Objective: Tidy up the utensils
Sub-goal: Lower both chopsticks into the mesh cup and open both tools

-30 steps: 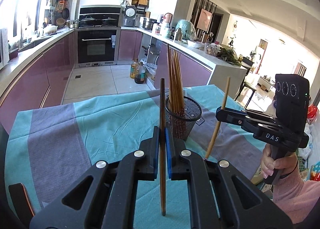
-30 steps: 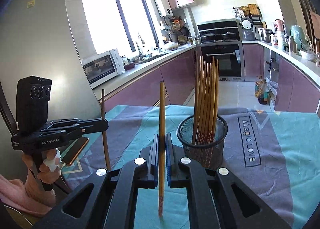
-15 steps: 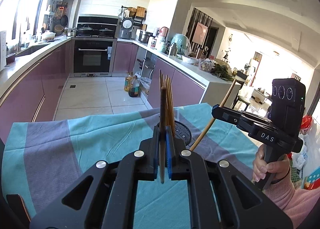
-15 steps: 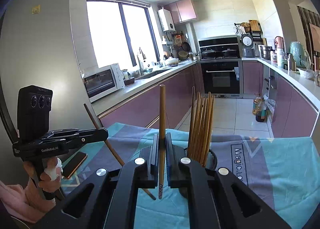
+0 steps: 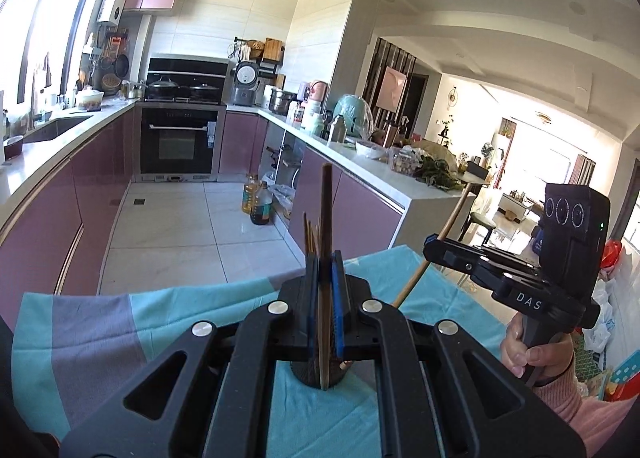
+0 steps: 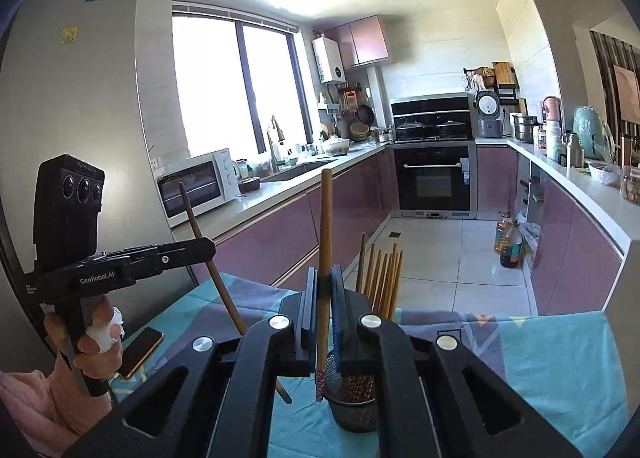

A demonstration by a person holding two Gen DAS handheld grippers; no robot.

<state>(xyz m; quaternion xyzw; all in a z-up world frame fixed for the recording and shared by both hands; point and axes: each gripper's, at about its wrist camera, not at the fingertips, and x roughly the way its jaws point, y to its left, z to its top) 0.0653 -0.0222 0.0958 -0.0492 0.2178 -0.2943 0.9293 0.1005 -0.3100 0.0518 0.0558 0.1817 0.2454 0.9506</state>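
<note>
My left gripper [image 5: 325, 270] is shut on a dark brown chopstick [image 5: 326, 209] held upright, its lower tip over the black mesh holder [image 5: 308, 372]. My right gripper [image 6: 325, 282] is shut on a lighter wooden chopstick [image 6: 326, 217], its patterned lower end beside the mesh holder [image 6: 354, 414], left of the rim. Several chopsticks [image 6: 382, 278] stand in the holder. Each gripper shows in the other's view: the right one [image 5: 434, 248] with its tilted chopstick [image 5: 450, 225], the left one [image 6: 206, 248] with its slanted chopstick [image 6: 196, 225].
The holder stands on a teal and grey tablecloth [image 5: 100, 338]. A phone [image 6: 140, 352] lies on the cloth near the left hand. Kitchen counters, an oven [image 5: 178, 143] and oil bottles [image 5: 256, 203] on the floor lie beyond the table.
Both grippers have risen and moved in over the holder, which now sits low and close beneath the fingers. Both chopsticks stay gripped.
</note>
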